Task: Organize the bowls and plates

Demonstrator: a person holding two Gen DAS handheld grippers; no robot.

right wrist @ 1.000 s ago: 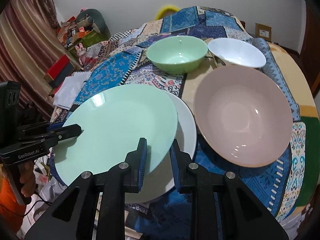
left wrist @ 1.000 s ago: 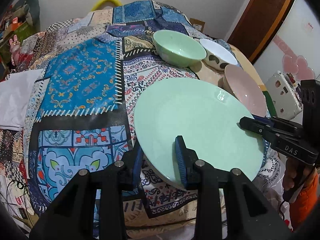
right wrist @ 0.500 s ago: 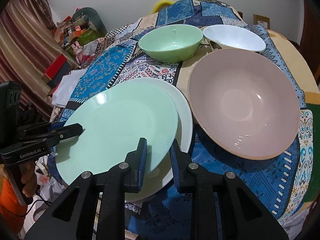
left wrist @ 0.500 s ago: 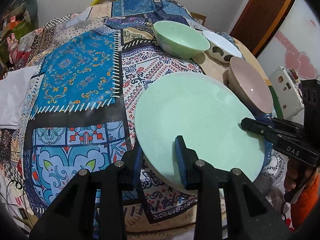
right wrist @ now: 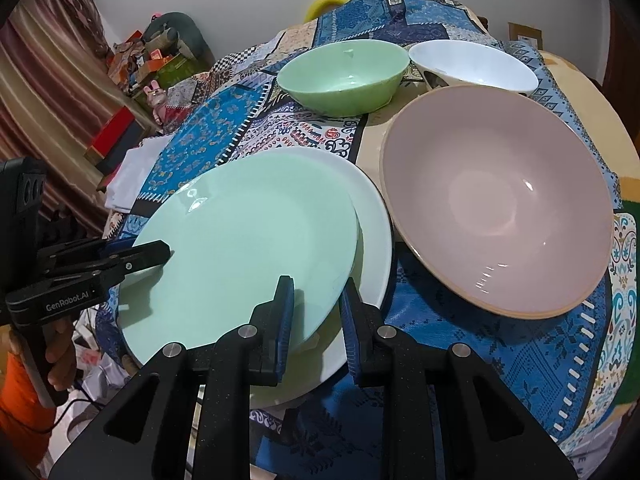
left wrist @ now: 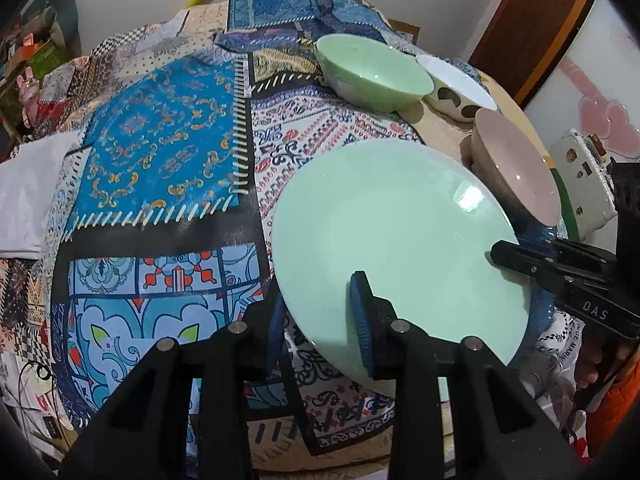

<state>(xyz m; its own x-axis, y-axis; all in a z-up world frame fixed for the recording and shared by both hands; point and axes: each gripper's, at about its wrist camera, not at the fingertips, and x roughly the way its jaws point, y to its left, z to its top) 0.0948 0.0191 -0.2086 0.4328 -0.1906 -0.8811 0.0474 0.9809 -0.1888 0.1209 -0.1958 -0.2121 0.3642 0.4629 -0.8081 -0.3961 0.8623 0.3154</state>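
Note:
A mint green plate [left wrist: 396,232] [right wrist: 248,252] is held at two opposite edges. My left gripper [left wrist: 320,316] is shut on its near-left rim; my right gripper [right wrist: 316,316] is shut on its other rim. The plate sits tilted over a white plate [right wrist: 374,240] on the patchwork cloth. A pink bowl [right wrist: 496,196] [left wrist: 516,168] stands to the right. A green bowl [right wrist: 344,74] [left wrist: 372,74] and a white bowl [right wrist: 474,66] [left wrist: 456,94] stand behind.
The round table [left wrist: 160,152] has a patterned blue cloth; its left half holds no dishes. A folded white cloth [left wrist: 28,188] lies off the left edge. Clutter and curtains [right wrist: 48,92] stand at the left; a door [left wrist: 532,24] is at the right.
Both grippers and the green plate have shifted slightly; the views tilt so the bowls sit closer and the plate lies lower over the white plate.

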